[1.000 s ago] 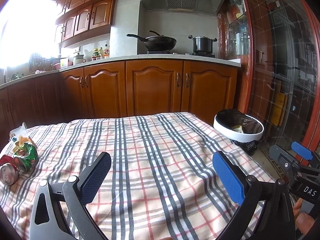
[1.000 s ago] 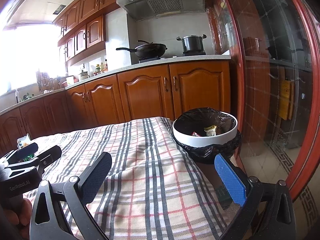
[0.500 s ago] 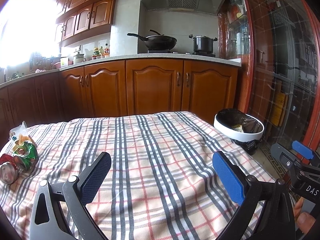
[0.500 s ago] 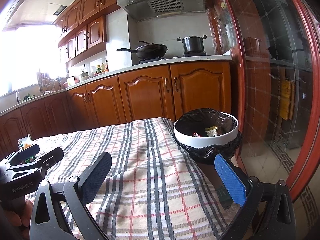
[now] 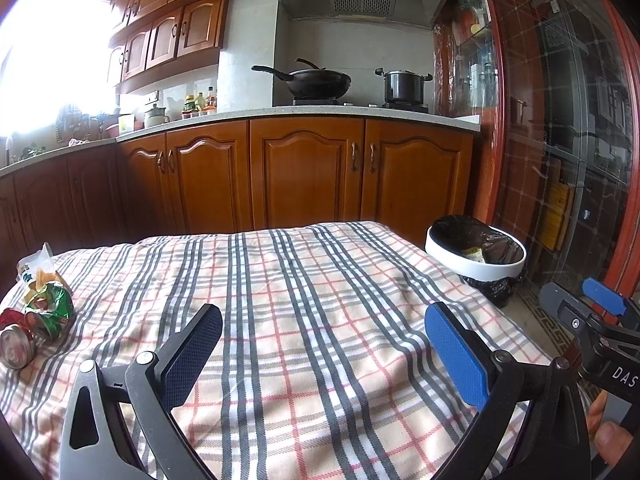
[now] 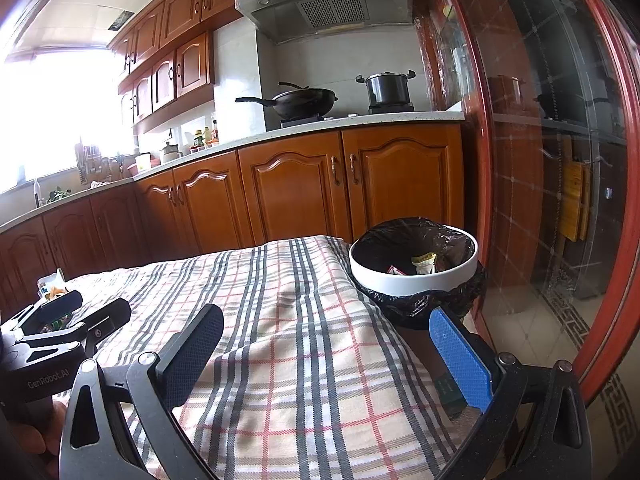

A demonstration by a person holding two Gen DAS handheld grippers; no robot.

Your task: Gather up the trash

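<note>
On both grippers' bodies, lettering reads "GenRobot.AI" (image 6: pixel 48 378) and "DAS" (image 5: pixel 624 376)

The left wrist view sits low over the plaid tablecloth (image 5: pixel 304 300), facing the cabinets at 12 o'clock, bin (image 5: pixel 475 258) far off at 2 o'clock. The right wrist view looks from the table's right edge, nearer the bin (image 6: pixel 414 264). Both share cloth, bin and stove (image 5: pixel 320 101).

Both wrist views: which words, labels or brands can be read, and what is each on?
"DAS": on the right hand-held gripper body; the rest is cut off.
"GenRobot.AI": on the left hand-held gripper body.
Snack wrappers and can: print too blurred to read.
Counter bottles: labels too small.
</note>
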